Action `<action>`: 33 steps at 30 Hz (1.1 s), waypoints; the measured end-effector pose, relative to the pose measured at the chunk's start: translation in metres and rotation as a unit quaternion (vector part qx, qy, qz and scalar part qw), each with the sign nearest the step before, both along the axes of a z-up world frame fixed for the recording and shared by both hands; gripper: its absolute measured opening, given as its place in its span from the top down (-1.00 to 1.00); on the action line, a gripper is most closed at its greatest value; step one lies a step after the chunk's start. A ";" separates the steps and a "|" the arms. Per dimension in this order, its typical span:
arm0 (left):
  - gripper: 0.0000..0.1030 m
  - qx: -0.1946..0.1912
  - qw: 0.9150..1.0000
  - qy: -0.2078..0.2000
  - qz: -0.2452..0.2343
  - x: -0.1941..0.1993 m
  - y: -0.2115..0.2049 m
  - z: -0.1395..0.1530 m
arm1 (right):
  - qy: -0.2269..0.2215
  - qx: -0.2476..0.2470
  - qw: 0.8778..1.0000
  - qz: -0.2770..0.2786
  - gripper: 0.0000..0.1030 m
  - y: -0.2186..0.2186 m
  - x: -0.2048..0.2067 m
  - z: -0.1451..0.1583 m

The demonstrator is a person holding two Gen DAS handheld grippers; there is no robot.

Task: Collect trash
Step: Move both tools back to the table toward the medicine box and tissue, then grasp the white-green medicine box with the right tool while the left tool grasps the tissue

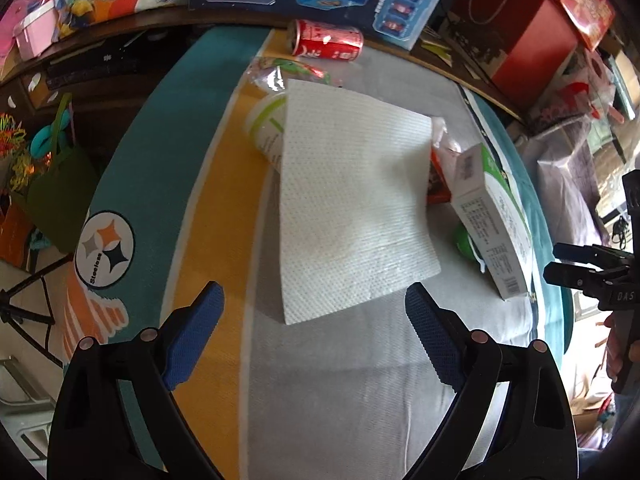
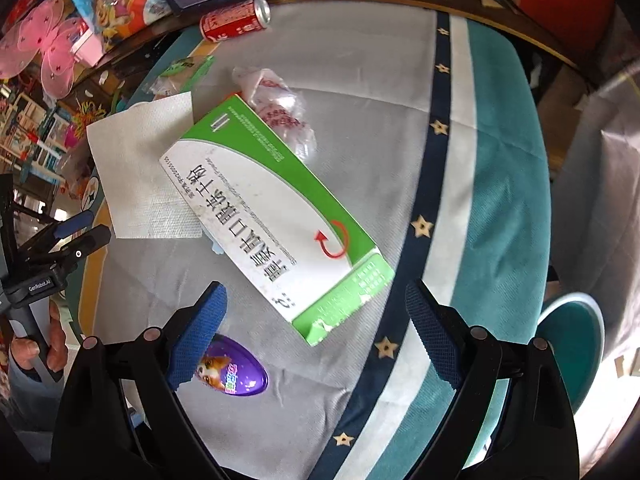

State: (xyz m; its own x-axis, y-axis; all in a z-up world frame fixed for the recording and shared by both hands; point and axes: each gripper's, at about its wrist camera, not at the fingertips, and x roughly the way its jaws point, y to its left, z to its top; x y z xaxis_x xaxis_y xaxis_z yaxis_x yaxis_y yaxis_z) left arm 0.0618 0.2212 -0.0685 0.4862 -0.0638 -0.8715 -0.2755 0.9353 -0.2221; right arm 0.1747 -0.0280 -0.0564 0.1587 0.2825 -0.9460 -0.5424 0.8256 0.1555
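1. In the left wrist view, my left gripper (image 1: 314, 336) hangs over the table (image 1: 360, 400), which has a grey, yellow and teal cloth on it. Its blue fingers (image 1: 192, 340) are spread wide and hold nothing.
2. Just ahead of these fingers lies a white napkin (image 1: 348, 204), flat, with its near edge between the fingertips but not touching them.
3. The napkin covers part of a white-green cup (image 1: 266, 128) that lies on its side at the left of it. Beyond the cup I see a clear wrapper (image 1: 280, 72), and farther away a red can (image 1: 328, 40) on its side near the table edge.
4. At the right of the napkin stands a green-white box (image 1: 492, 220), tilted on its edge. An orange packet (image 1: 438, 180) is between napkin and box.
5. The right gripper (image 1: 592, 276) shows at the right border of this view, away from the trash.
6. In the right wrist view, my right gripper (image 2: 316, 336) is released too, fingers (image 2: 432, 340) wide apart, nothing between them.
7. The box (image 2: 276, 220) lies directly ahead, its near corner between the fingertips. It overlaps the napkin (image 2: 140, 168) at the left, and a crumpled plastic bag (image 2: 280, 112) touches its far side.
8. A purple egg (image 2: 236, 372) lies just beside the left finger. The can (image 2: 236, 20) is far at the top.
9. The left gripper (image 2: 76, 236) is at the left border, by the napkin corner.
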 end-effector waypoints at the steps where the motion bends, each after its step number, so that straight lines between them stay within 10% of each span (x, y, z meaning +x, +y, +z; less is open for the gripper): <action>1: -0.79 -0.002 1.000 0.001 0.003 0.001 0.003 -0.002 | -0.003 -0.004 1.000 0.010 -0.69 0.006 0.003 0.000; 18: -0.79 0.001 1.000 0.004 -0.013 0.025 0.018 -0.021 | -0.011 -0.064 0.993 0.103 -0.71 0.069 0.029 -0.029; 33: -0.58 -0.010 0.999 -0.034 -0.025 0.045 0.003 -0.020 | 0.000 0.001 1.000 0.001 -0.46 0.030 0.013 -0.005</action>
State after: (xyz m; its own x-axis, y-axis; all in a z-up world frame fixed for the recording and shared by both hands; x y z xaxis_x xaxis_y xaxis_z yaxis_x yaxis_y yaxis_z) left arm 0.1065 0.2243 -0.0884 0.5404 -0.1068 -0.8346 -0.2121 0.9426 -0.2579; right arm 0.1879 0.0015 -0.0615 0.1588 0.2840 -0.9456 -0.5446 0.8240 0.1560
